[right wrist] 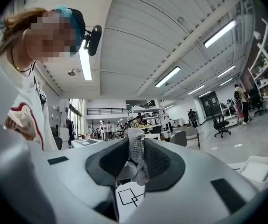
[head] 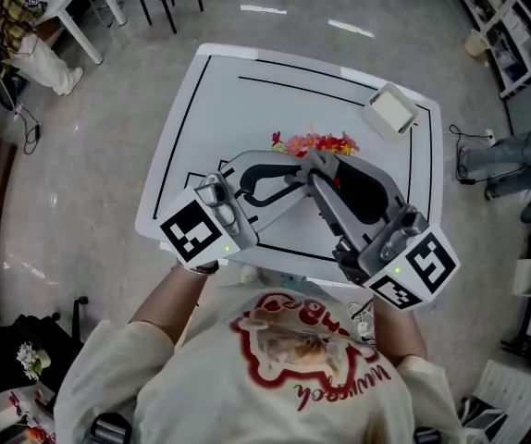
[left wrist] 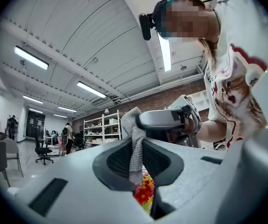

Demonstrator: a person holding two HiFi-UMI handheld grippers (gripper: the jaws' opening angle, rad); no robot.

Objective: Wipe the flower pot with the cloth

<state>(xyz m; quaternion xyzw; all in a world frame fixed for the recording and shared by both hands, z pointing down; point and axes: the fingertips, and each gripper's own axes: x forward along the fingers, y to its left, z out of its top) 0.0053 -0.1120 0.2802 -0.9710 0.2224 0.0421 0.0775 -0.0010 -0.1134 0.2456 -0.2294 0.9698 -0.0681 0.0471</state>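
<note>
At 6 o'clock on the shirt (head: 312, 350) a red looping script, not readable; then two grippers, left gripper (left wrist: 136, 160) and right gripper (right wrist: 136, 160), both pinched narrow on the one grey cloth (left wrist: 133, 125) above the white table (head: 210, 109); just beyond, at 12 o'clock, one bunch of red-yellow flowers (head: 316, 143); at 1 o'clock one white box (head: 392, 109).

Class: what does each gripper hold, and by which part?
Both hold the grey cloth: the left gripper pinches one bunched part, the right gripper another; exact corners cannot be told.
</note>
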